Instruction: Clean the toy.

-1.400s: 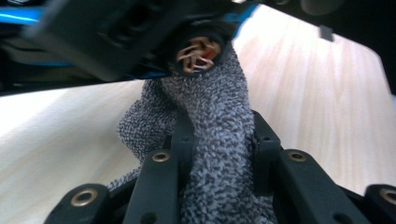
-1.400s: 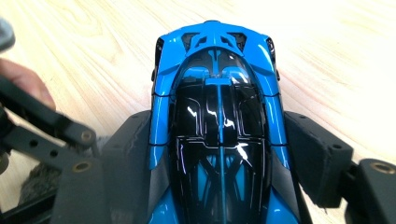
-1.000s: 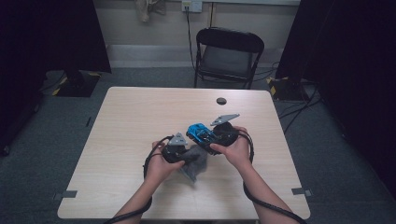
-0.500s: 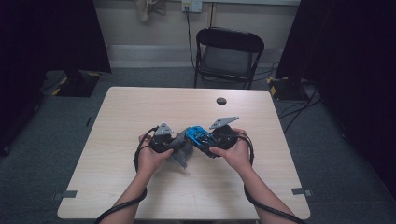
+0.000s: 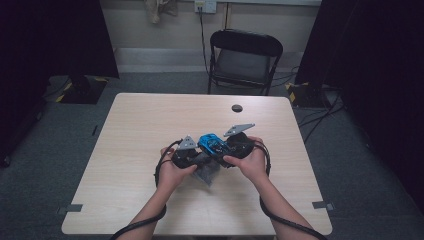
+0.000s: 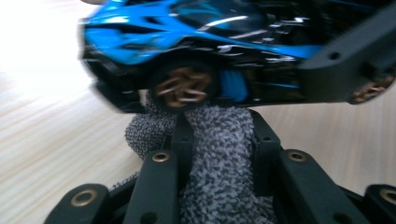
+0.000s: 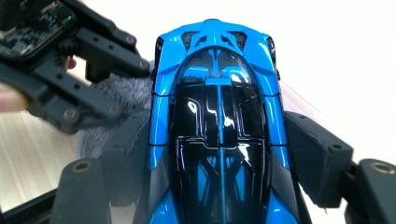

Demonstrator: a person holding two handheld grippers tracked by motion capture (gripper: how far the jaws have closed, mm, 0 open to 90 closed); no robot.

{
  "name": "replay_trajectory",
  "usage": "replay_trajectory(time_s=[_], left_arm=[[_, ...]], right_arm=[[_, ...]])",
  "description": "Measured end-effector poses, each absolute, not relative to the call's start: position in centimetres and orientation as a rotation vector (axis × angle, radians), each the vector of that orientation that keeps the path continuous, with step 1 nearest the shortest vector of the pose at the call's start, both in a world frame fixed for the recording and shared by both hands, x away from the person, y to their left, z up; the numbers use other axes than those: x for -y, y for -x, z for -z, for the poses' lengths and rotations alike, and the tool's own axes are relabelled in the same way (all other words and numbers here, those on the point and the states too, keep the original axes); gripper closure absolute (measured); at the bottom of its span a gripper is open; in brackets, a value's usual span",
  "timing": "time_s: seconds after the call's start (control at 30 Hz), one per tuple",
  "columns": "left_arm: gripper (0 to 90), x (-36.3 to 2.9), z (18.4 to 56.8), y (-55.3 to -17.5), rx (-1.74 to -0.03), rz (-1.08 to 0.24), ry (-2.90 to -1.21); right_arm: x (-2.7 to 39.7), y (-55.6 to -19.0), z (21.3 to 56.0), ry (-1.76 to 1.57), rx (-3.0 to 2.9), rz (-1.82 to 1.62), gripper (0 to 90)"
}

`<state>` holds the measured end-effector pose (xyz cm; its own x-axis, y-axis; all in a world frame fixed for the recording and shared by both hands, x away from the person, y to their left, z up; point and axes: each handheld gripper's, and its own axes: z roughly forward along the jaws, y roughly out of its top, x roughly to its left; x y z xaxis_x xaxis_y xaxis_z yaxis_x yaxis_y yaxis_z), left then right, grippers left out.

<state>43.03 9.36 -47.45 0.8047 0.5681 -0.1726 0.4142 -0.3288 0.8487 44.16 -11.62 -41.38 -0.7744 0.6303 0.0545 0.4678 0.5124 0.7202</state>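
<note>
Toy car (image 5: pixel 212 143), blue and black, held above the desk (image 5: pixel 140 130) near its middle, slightly toward the person's side. Right tongs (image 5: pixel 227 152) clamped across the car body, one pad on each flank, seen plainly in the right gripper view (image 7: pixel 219 154). Left tongs (image 5: pixel 199 161) closed tight on a grey speckled cloth (image 6: pixel 219 163), cloth end pressed up against the car's wheel (image 6: pixel 182 88) and underside. Cloth hanging below the hands in the high view (image 5: pixel 207 172).

Open room on all sides: wide bare wood left, right and ahead of the hands; desk edges well apart from the work. Small dark round object (image 5: pixel 237 108) near the far edge, well clear.

No readable brand, label or writing on car, cloth or tongs.

Surface: pale wood-grain top, tape marks at the near corners. Room: grey carpet, black folding chair (image 5: pixel 245 60) beyond the far edge, dark curtains both sides, wall socket with cable behind.
</note>
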Motion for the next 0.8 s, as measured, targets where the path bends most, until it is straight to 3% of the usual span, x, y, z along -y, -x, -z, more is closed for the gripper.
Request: replay_trajectory(time_s=[0.8], left_arm=[[69.4, -6.3, 47.8, -40.6, -0.633, -0.049, -2.003]], right_arm=[[11.1, -45.0, 41.9, -0.992, -2.522, -1.101, 28.2]])
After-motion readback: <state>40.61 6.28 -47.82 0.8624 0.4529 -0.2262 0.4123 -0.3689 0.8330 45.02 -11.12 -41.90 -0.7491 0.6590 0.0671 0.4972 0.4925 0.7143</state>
